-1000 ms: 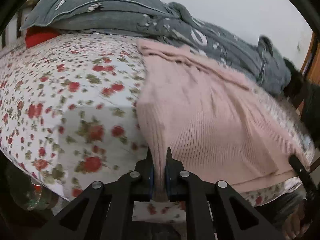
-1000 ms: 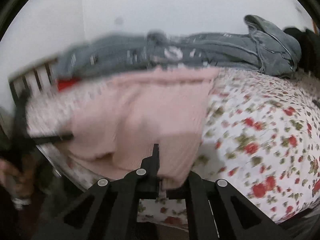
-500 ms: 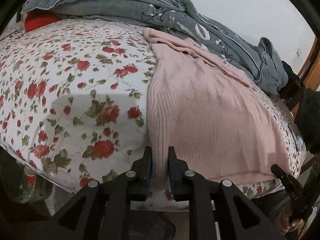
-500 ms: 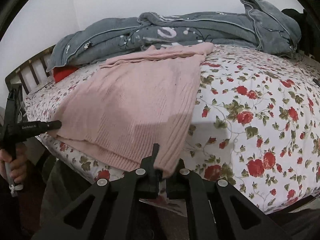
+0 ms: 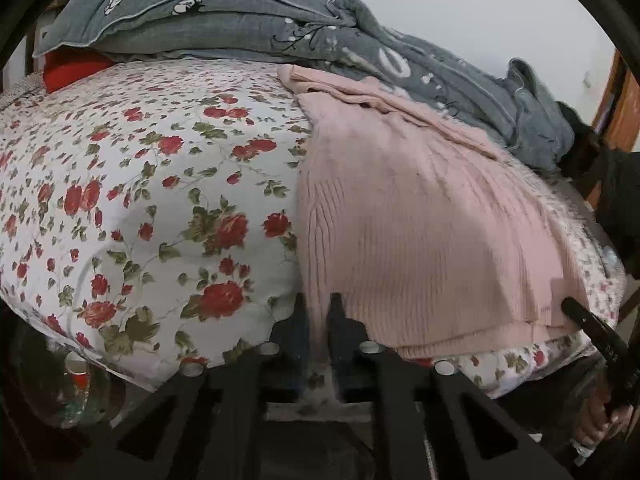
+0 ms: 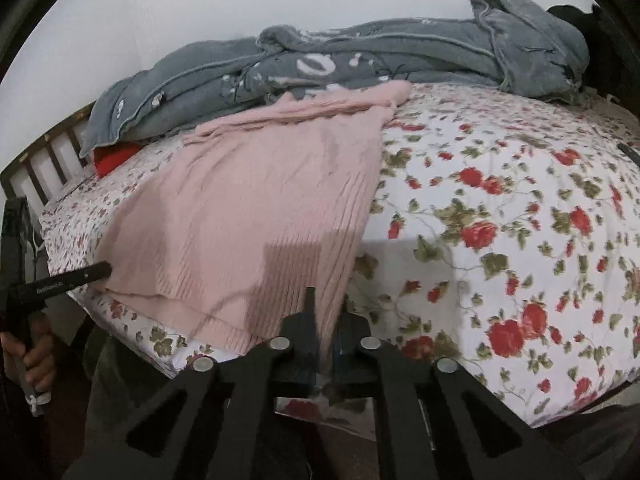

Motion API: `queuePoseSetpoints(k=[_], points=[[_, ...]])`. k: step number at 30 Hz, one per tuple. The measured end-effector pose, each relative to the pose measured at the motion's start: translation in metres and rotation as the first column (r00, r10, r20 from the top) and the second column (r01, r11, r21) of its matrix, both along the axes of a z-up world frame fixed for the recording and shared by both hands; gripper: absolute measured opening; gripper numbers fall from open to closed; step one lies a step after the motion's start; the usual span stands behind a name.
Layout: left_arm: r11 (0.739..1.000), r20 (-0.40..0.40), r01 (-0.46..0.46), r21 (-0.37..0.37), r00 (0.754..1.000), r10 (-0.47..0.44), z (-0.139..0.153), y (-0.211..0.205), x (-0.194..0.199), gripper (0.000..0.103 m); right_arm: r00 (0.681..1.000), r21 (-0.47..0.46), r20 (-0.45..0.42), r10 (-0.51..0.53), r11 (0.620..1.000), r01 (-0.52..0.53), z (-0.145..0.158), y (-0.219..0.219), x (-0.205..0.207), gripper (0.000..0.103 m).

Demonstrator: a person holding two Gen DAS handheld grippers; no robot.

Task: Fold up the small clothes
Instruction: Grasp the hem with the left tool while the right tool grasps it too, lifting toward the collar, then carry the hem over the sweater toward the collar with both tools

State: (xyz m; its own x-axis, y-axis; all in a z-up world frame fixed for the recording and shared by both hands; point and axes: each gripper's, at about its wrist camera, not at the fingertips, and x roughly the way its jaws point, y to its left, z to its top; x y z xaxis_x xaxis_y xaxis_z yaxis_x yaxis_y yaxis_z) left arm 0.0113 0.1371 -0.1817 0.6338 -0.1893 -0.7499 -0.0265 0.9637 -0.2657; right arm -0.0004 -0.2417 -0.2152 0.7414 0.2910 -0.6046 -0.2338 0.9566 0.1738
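Pink knit sweater lies flat on floral bed, below grey blanket. Left hand-held gripper & right hand-held gripper each pinch hem corners; lift evenly, keep hem taut.

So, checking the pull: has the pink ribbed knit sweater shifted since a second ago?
Cannot tell: pink ribbed knit sweater top edge touches the grey blanket as before.

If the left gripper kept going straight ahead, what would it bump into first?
The left gripper is already shut on the near corner of the pink sweater. Going on, it would probably push into more sweater lying on the flowered bedspread, though depth is hard to judge.
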Motion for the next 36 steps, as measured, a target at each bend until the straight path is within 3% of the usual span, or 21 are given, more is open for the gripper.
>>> queuePoseSetpoints(k=[4, 7, 12, 15, 22, 26, 36], points=[[1.0, -0.01, -0.017, -0.027, 1.0, 0.016, -0.005, 0.011, -0.002, 0.012, 1.0, -0.009, -0.021, 0.013, 1.0, -0.013, -0.003, 0.004, 0.0, 0.007], [0.998, -0.005, -0.013, -0.059, 1.0, 0.013, -0.006, 0.015, -0.002, 0.012, 0.995, 0.035, -0.097, 0.015, 0.999, -0.012, -0.015, 0.002, 0.007, 0.009], [0.998, -0.008, -0.009, -0.07, 1.0, 0.008, -0.007, 0.012, 0.002, 0.014, 0.993, 0.09, -0.112, 0.019, 0.996, -0.009, -0.016, -0.002, 0.006, 0.013], [0.994, -0.023, -0.02, -0.108, 1.0, 0.017, -0.008, 0.014, 0.005, 0.011, 0.992, 0.1, -0.121, 0.016, 0.995, -0.004, -0.016, -0.001, 0.006, 0.006], [0.975, -0.033, -0.045, -0.218, 0.999, 0.039, 0.002, 0.033, 0.0, 0.007, 0.995, 0.157, -0.104, -0.005, 0.987, 0.022, 0.001, -0.013, -0.004, 0.005], [0.982, 0.003, -0.046, -0.181, 0.999, 0.047, 0.025, 0.031, 0.0, 0.007, 0.997, 0.168, -0.081, 0.002, 0.986, 0.011, 0.02, -0.013, -0.006, 0.005], [0.999, 0.152, -0.029, 0.024, 0.988, 0.025, 0.096, 0.002, 0.002, 0.007, 1.0, 0.208, -0.009, 0.018, 0.978, -0.016, 0.068, -0.012, 0.001, 0.005]])
